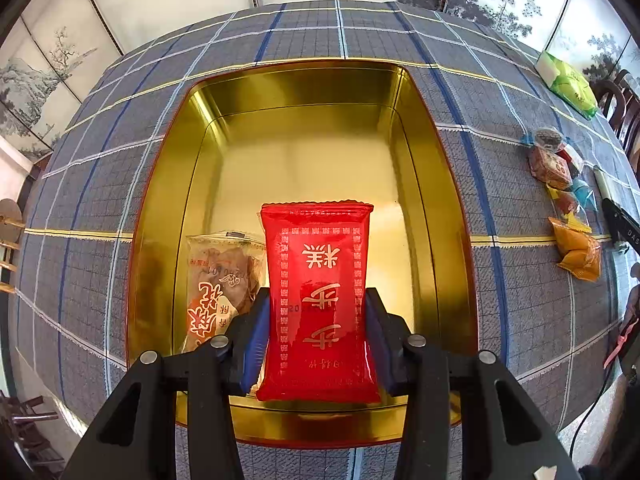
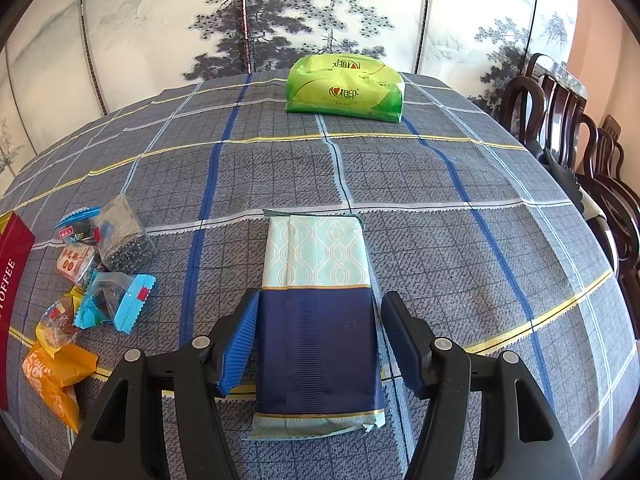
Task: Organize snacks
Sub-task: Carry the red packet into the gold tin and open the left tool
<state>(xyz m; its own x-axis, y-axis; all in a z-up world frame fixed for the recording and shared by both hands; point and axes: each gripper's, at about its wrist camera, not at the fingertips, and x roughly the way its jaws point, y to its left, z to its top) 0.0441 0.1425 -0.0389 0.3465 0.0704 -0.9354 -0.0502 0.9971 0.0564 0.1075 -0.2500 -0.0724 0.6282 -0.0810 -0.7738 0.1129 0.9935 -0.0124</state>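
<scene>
Tilting steeply down, left gripper [image 1: 316, 332] clamps red packet [image 1: 318, 300] above tin [image 1: 160, 208].

A tin [image 1: 304, 80] sits on the tabletop [image 1: 520, 320]; inside it, a wrapped cake packet [image 1: 318, 300] stands at six o'clock, with a biscuit packet [image 1: 216, 280] beside it at nine. A snack pile [image 1: 560, 196] lies outside the tin at three o'clock. Farther right, a long pouch [image 2: 316, 300] lies flat, with a tissue pack [image 2: 344, 88] behind it at twelve.
</scene>
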